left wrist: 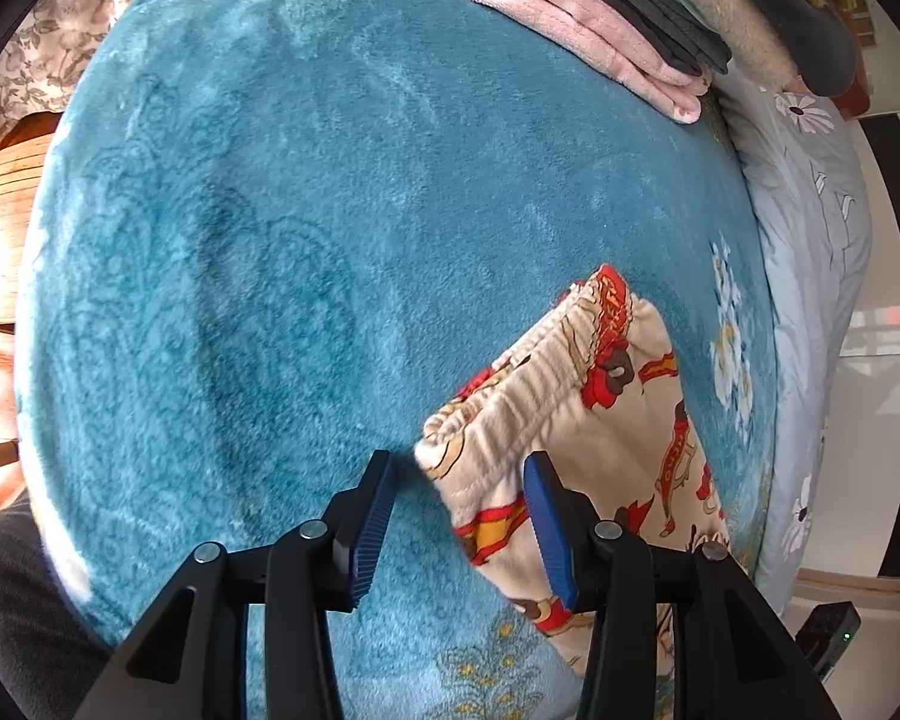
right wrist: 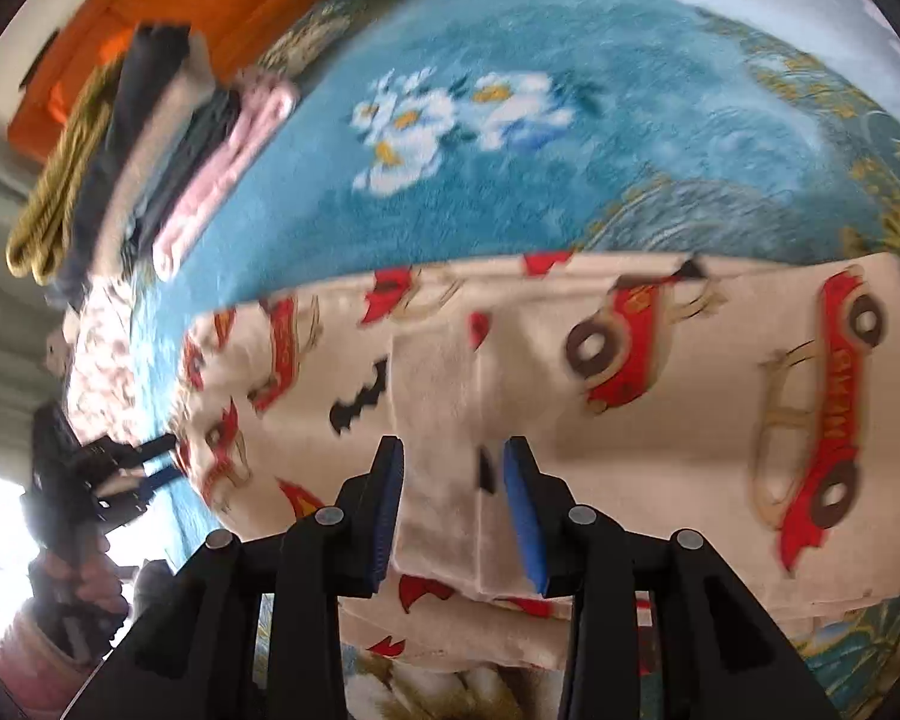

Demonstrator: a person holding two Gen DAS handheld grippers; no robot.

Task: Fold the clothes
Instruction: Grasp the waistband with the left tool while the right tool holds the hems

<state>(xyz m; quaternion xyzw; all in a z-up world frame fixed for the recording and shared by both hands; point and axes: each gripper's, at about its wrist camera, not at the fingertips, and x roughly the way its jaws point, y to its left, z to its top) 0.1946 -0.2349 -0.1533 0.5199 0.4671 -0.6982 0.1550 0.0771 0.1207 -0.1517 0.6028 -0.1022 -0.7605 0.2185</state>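
Blue ribbed pads line both tools, and both stand parted: the left gripper (left wrist: 459, 483) has its jaws spread wide around the gathered waistband corner of the cream car-print pants (left wrist: 576, 420), one pad on bare blanket and the other over the cloth, nothing pinched between them; the right gripper (right wrist: 453, 471) is likewise apart, its pads straddling a folded cuff end of the same pants (right wrist: 570, 372) without visibly closing on it. Judging from this, each tool sits at an opposite end of the garment so that the two ends can be taken together and brought over in a fold. The pants lie flat near the blanket's near edge, apparently already doubled lengthwise, since layered edges show beneath the right tool; the fabric is soft, cream fleece printed with red cars and dark bat shapes, with a ruched elastic waist. In the right wrist view, the left gripper (right wrist: 150, 468) shows at the waistband end. The teal plush blanket (left wrist: 330, 240) carries everything, and at its far corner a stack of folded clothes (left wrist: 600, 24) sits, pink fleece lowest, presumably the place for finished pieces.
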